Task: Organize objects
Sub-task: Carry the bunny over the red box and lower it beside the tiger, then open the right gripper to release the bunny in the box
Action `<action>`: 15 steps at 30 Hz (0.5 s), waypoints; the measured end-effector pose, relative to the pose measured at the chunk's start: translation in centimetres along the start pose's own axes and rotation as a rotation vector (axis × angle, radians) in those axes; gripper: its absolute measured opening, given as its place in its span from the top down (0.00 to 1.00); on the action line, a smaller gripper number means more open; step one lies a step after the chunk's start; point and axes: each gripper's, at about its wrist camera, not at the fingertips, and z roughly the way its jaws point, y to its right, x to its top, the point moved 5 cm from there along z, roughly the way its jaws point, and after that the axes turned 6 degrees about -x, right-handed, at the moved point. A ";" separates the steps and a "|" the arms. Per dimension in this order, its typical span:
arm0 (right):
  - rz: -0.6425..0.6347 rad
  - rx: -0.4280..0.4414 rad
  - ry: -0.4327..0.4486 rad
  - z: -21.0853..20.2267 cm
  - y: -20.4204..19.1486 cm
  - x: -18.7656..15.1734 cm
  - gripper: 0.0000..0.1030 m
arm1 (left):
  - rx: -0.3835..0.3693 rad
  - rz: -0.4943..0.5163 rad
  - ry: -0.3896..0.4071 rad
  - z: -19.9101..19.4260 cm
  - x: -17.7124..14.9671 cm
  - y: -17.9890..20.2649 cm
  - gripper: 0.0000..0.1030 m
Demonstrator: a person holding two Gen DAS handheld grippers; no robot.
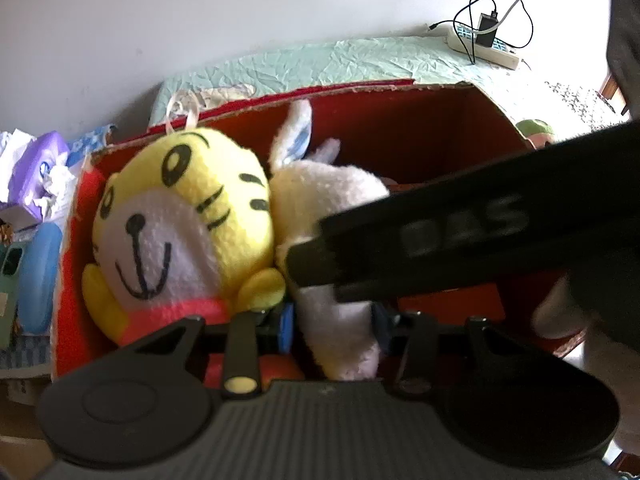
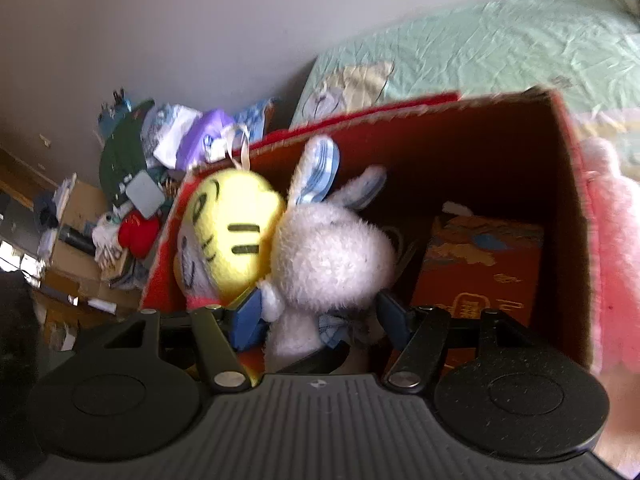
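Evidently both grippers, left gripper (image 1: 334, 326) and right gripper (image 2: 320, 316), stood open astride the white rabbit (image 2: 328, 256); best lifted straight out of the red box (image 2: 568, 208).

We see a pale green crumpled bedsheet (image 1: 360, 60) on a bed behind, a white power strip (image 1: 484, 46) with a black charger (image 1: 486, 26) and looping black cable, a plain white wall (image 1: 200, 12), a purple tissue pack (image 1: 34, 172) at left
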 end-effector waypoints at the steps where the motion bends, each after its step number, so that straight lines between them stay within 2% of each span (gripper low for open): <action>1: 0.007 0.002 0.020 -0.6 0.1 0.1 0.36 | -0.002 0.000 -0.004 0.1 0.0 0.1 0.53; 5: 0.042 0.019 0.069 -2.1 0.8 0.3 0.48 | -0.006 0.010 -0.014 0.3 -0.1 0.4 0.53; 7: 0.068 0.016 0.077 -2.1 1.3 0.4 0.60 | -0.007 0.009 -0.015 0.3 -0.1 0.5 0.53; 9: 0.109 0.023 0.073 -1.6 1.7 0.3 0.68 | -0.009 0.006 -0.018 0.3 0.0 0.5 0.53; 12: 0.152 0.068 0.056 -0.9 1.9 0.0 0.71 | 0.000 0.013 -0.024 0.1 0.0 0.7 0.53; 15: 0.109 0.061 0.070 -0.5 1.3 0.0 0.71 | 0.005 0.004 -0.034 0.2 0.0 0.6 0.54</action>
